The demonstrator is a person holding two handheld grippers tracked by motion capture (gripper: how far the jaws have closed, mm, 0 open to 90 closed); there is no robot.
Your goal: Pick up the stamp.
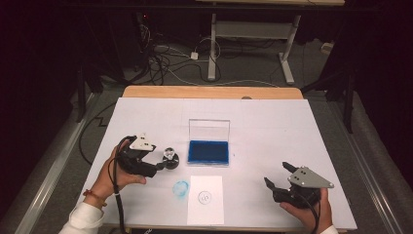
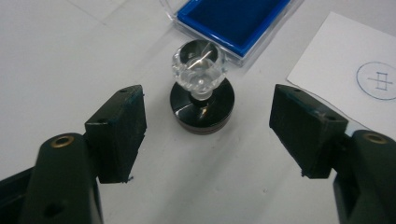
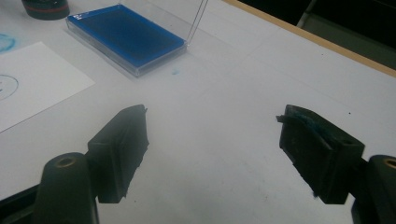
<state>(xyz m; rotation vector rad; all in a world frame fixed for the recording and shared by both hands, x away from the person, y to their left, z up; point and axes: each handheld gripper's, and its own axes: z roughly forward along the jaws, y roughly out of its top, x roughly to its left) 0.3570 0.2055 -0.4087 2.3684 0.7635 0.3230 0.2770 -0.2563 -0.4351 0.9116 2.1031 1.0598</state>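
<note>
A stamp (image 1: 170,157) with a clear faceted knob on a round black base (image 2: 201,105) stands upright on the white table, just left of the blue ink pad (image 1: 209,152). My left gripper (image 1: 162,164) points at it from the left, open. In the left gripper view the stamp stands a little beyond the tips of the left gripper (image 2: 210,107), untouched. My right gripper (image 1: 277,174) rests open at the front right with bare table between the jaws of the right gripper (image 3: 212,126). A white paper (image 1: 206,200) carries a blue round imprint (image 2: 377,80).
The ink pad (image 3: 123,35) lies in a clear case whose lid (image 1: 209,129) stands up at the back. A blue ink smudge (image 1: 180,189) marks the table left of the paper. The table's wooden far edge (image 1: 209,91) borders a floor with cables and a desk frame.
</note>
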